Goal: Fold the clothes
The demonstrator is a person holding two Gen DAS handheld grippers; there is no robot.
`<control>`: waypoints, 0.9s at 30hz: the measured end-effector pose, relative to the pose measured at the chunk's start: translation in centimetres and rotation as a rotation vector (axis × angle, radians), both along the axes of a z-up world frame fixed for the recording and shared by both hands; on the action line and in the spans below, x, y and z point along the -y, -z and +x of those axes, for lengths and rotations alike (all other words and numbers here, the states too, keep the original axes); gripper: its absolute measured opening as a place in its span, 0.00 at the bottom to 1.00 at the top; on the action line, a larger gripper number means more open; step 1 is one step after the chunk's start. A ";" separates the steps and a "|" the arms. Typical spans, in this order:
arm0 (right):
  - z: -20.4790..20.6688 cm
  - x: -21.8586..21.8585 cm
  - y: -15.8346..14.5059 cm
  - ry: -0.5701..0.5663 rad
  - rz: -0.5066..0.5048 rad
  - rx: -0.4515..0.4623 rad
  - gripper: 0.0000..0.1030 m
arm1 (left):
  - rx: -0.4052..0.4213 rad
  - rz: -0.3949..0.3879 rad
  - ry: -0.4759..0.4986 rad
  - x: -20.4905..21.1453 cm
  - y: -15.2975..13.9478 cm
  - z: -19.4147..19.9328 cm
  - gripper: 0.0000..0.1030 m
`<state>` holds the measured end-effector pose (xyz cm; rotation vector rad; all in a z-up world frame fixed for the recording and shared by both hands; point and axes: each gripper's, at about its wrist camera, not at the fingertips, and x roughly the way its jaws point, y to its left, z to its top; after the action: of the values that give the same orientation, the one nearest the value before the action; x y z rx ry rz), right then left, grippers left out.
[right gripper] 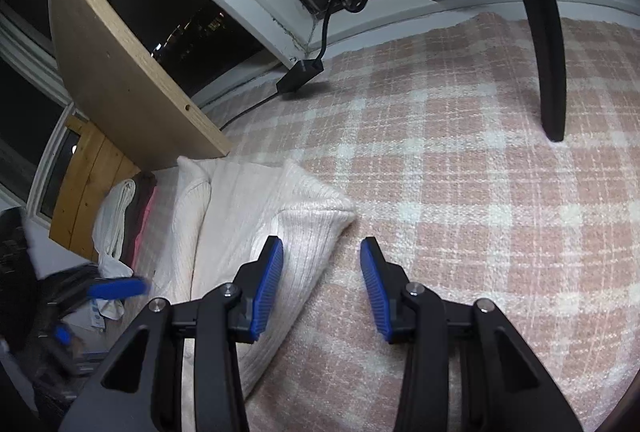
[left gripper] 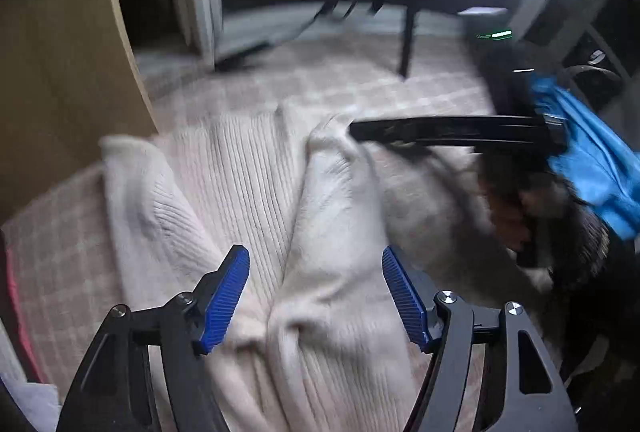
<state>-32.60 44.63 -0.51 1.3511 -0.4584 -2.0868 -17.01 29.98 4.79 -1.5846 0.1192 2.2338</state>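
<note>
A cream ribbed knit sweater [left gripper: 256, 191] lies on a pink plaid rug [left gripper: 360, 79], with both side parts folded in over its middle. My left gripper [left gripper: 316, 272] is open and empty, just above the sweater's folded right part. The right gripper's black finger shows side-on in the left wrist view [left gripper: 440, 133], reaching over the sweater's upper right edge. In the right wrist view the sweater [right gripper: 240, 216] lies to the left. My right gripper [right gripper: 322, 264] is open and empty, over the sweater's right corner and the rug [right gripper: 460, 191].
A plywood board [right gripper: 120, 71] leans by the window at the left. A stack of folded clothes [right gripper: 120, 220] lies left of the sweater. A black chair leg [right gripper: 548, 51] stands on the rug, a black power adapter [right gripper: 298, 75] near the window. Blue cloth [left gripper: 592, 159] lies right.
</note>
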 end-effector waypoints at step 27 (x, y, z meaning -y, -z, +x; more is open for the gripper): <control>0.0 2.2 0.0 -0.042 0.082 -0.097 0.07 | -0.053 0.067 -0.138 5.8 0.1 5.6 0.26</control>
<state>-32.57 42.40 -0.52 1.2879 -0.3041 -2.1461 -11.40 24.20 4.66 -1.5421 -0.0512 2.3588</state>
